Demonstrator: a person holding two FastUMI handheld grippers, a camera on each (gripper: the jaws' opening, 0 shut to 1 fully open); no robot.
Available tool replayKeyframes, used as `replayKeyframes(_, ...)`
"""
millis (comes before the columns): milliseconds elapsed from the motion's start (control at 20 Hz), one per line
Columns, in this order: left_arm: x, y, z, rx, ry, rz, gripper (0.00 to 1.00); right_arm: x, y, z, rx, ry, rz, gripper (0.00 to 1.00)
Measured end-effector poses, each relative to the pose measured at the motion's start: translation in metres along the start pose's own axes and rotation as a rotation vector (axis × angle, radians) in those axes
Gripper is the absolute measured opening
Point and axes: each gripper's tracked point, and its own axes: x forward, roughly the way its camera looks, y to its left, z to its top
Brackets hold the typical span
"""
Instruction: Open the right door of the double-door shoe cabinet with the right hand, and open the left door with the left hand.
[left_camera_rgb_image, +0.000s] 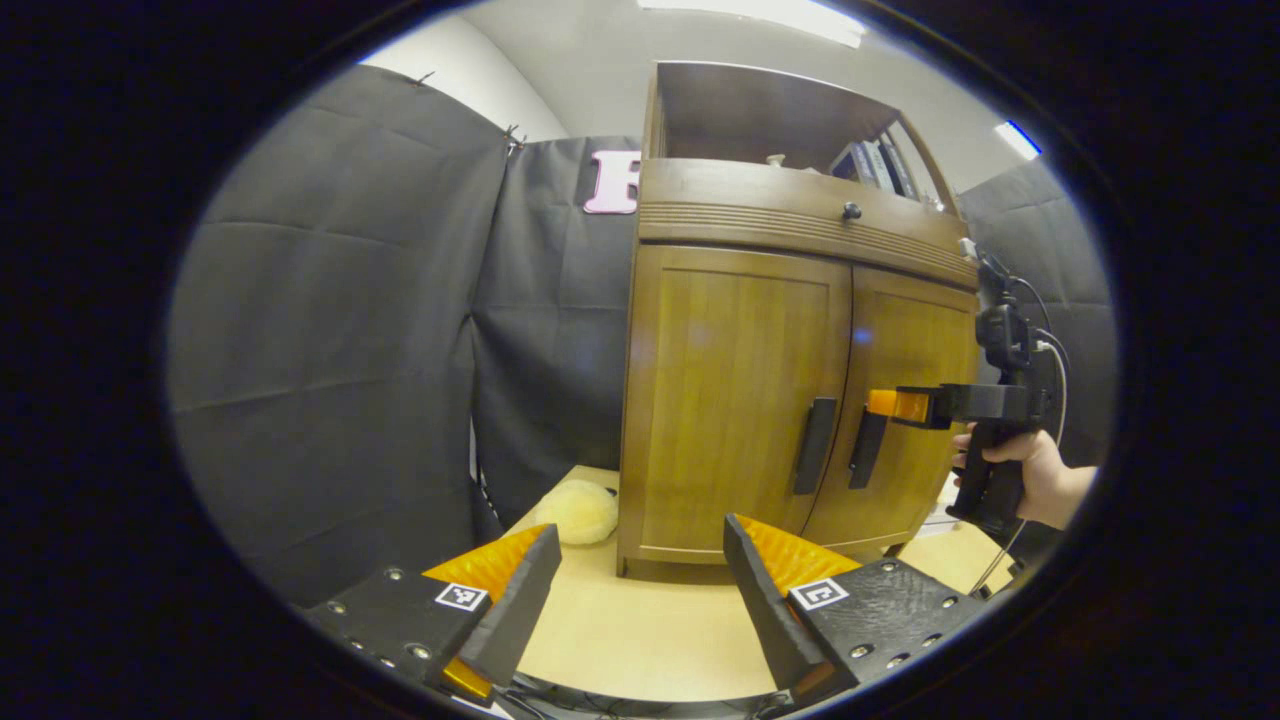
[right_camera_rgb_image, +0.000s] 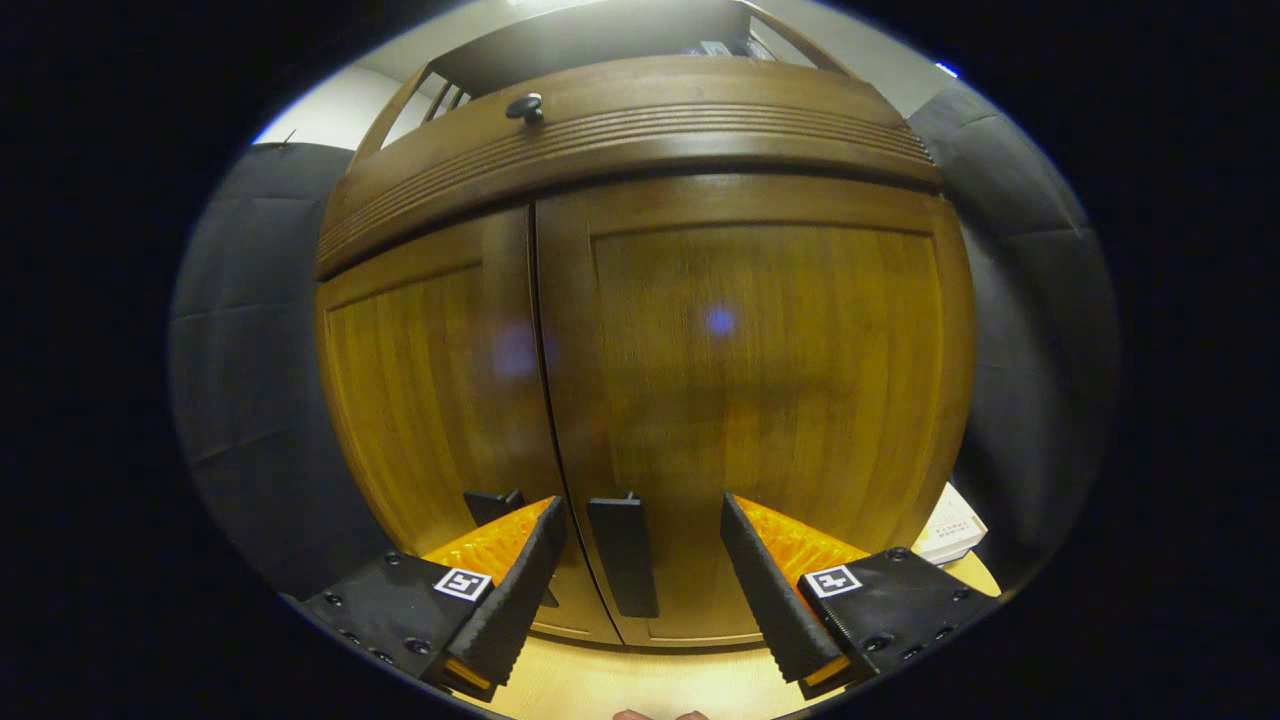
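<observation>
Right claw sits spread wide with the right door's dark handle standing between its fingers, neither pad pressing on it as far as I can tell, so it holds nothing yet. From the left gripper view I see that same claw reaching in level at the handle's top end. My left claw hangs well back from the cabinet, also wide open and empty, over the pale tabletop. The cabinet stands upright at the far side of the table, both doors shut and meeting at a centre seam, the left door's handle just beside its twin. Each handle is a slim bar with its long axis vertical. I judge the doors stiff, solid wood on side hinges, light enough to swing but needing a firm pinch across the bar's width, then a pull toward me along an arc.
</observation>
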Motion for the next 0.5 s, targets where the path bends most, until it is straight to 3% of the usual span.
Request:
replayKeyframes(350,0.004,0.002,-0.003,-0.02,0.039,0.021,0.93,0.029,0.005,-0.018,-0.029,0.021,-0.023,0.98)
replayKeyframes(500,0.006,0.004,-0.004,-0.027,0.042,0.037,0.93,0.03,0.0,-0.018,-0.027,0.033,-0.043,0.8)
